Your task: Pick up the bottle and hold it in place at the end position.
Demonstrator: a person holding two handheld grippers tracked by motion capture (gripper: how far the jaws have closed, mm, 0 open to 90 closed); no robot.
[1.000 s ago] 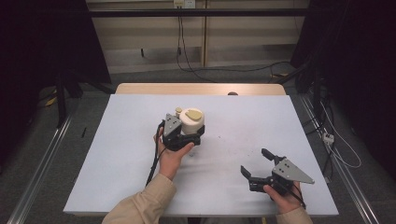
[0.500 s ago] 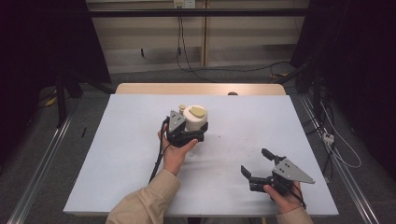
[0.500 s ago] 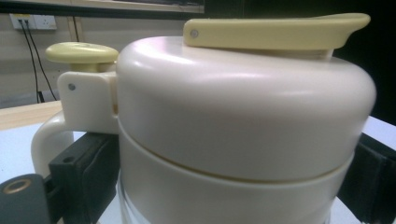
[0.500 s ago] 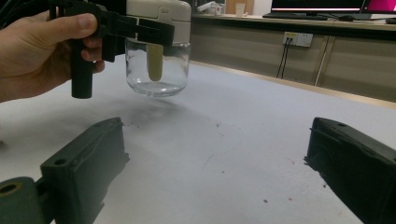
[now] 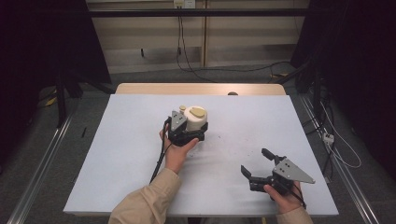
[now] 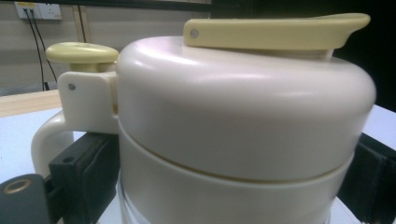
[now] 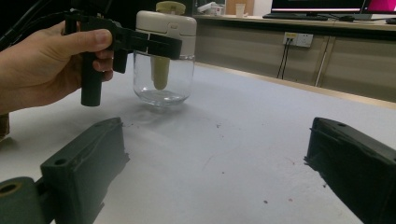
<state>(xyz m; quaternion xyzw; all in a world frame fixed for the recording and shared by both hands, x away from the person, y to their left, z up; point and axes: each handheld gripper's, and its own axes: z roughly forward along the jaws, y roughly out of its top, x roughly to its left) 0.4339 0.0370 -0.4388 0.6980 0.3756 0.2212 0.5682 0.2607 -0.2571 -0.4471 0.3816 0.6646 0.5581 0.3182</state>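
A clear glass jug (image 5: 196, 120) with a cream lid, a yellow lever and a cream handle stands near the middle of the white table (image 5: 126, 149). My left gripper (image 5: 195, 130) is shut on its lid, one black jaw on each side. In the left gripper view the lid (image 6: 243, 116) sits close up between the pads (image 6: 86, 170). In the right gripper view the jug (image 7: 163, 79) is at the far left with the left gripper (image 7: 154, 44) clamped around its lid. My right gripper (image 5: 255, 160) rests open near the front right, its jaws (image 7: 219, 172) wide apart with nothing between them.
A small dark object (image 5: 232, 93) lies at the table's far edge, where a wooden strip (image 5: 201, 88) shows. Cables (image 5: 187, 60) run over the floor behind. Metal rails flank the table on both sides. A long bench (image 7: 327, 28) with monitors stands beyond.
The left gripper and the jug have shifted slightly to the right and away from me. The right gripper has stayed still and open.
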